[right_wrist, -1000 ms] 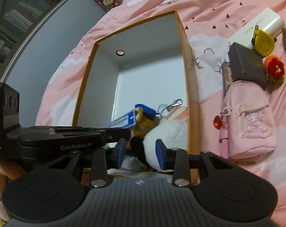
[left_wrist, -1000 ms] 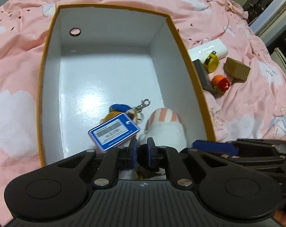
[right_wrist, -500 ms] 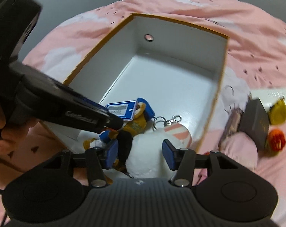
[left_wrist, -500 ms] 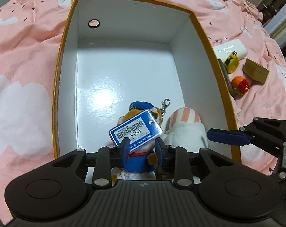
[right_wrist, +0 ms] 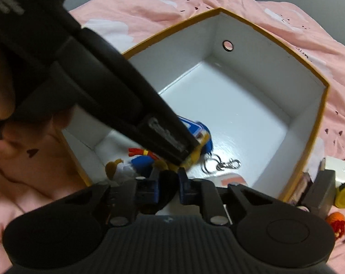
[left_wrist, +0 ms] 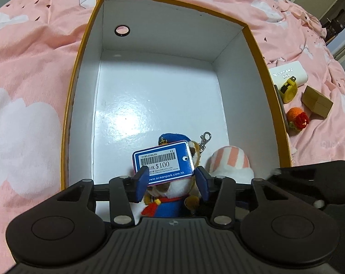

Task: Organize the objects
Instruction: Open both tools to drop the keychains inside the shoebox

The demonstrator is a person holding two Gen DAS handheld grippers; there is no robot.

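An open white box with an orange rim [left_wrist: 259,52] sits on the pink bedspread; it also shows in the right wrist view [right_wrist: 318,77]. At its near end lie a sailor plush keychain [left_wrist: 170,196] with a blue price tag [left_wrist: 163,162] and a white plush with pink stripes [left_wrist: 231,162]. My left gripper [left_wrist: 171,186] is open, its fingers on either side of the sailor plush. My right gripper [right_wrist: 168,183] is shut on a dark part of the white plush, just over the box's near edge. The left gripper's body crosses the right wrist view.
Right of the box on the bedspread lie a white case [left_wrist: 288,74], a yellow tape measure [left_wrist: 287,89], a small brown box [left_wrist: 317,101], an orange crochet toy [left_wrist: 296,118] and a dark grey box [right_wrist: 322,189]. Furniture stands at the far right.
My left gripper opened from shut and now straddles the sailor plush. My right gripper swung round over the box's near edge and closed on the white plush.
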